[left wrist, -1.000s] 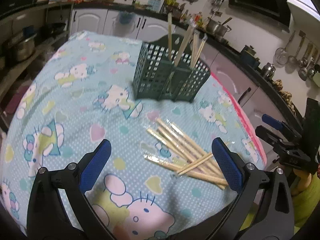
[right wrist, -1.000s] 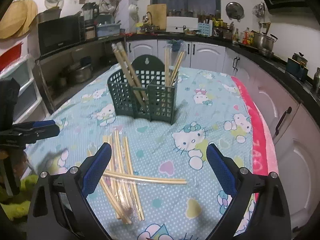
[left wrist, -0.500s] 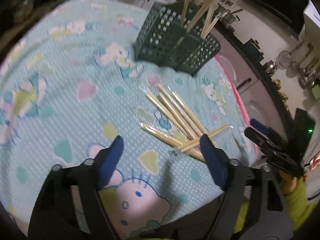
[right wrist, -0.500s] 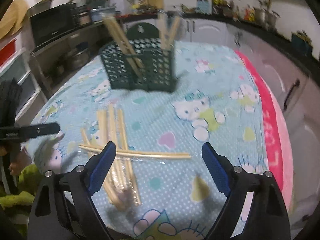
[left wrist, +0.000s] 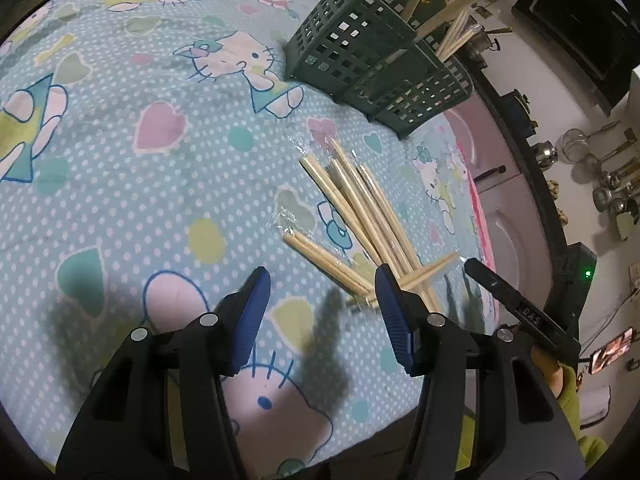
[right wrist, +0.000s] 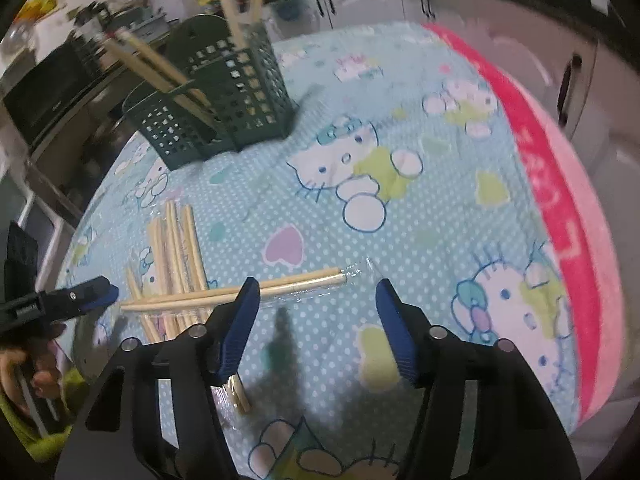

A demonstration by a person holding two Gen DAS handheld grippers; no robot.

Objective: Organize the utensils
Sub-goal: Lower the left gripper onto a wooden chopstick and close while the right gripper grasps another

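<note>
chopsticks (left wrist: 360, 216) in clear wrappers lay loose on the cartoon-cat tablecloth (left wrist: 132, 152), fanned out in a pile with one pair crossing over the others. in the left wrist view the pile sat at about two o'clock from the left gripper (left wrist: 322, 300), near its right pad but not between the pads. that gripper's jaws were closing, at a middling gap, with only cloth between them.

in the right wrist view the same pile lay at about ten o'clock from the right gripper (right wrist: 316, 300). the crossing pair (right wrist: 236, 294) ran sideways, its near stretch passing behind the left pad, its wrapped tip reaching into the gap. the right jaws were closing too, also at a middling gap, and the pads did not yet press on anything i could make out (the view was blurred, so a light touch could not be ruled out).

the green mesh holder (right wrist: 224, 92) stood toward twelve o'clock in both views, well apart from the pile. several chopsticks (right wrist: 236, 4) already stood upright or leaning in its compartments.

by my reading the task was partway done: some pairs were put away, and roughly five or six wrapped pairs remained on the cloth. the step in hand seemed to be the pick-up of the next pair, most likely the crossing one, with the carry to the holder still to come.
</note>
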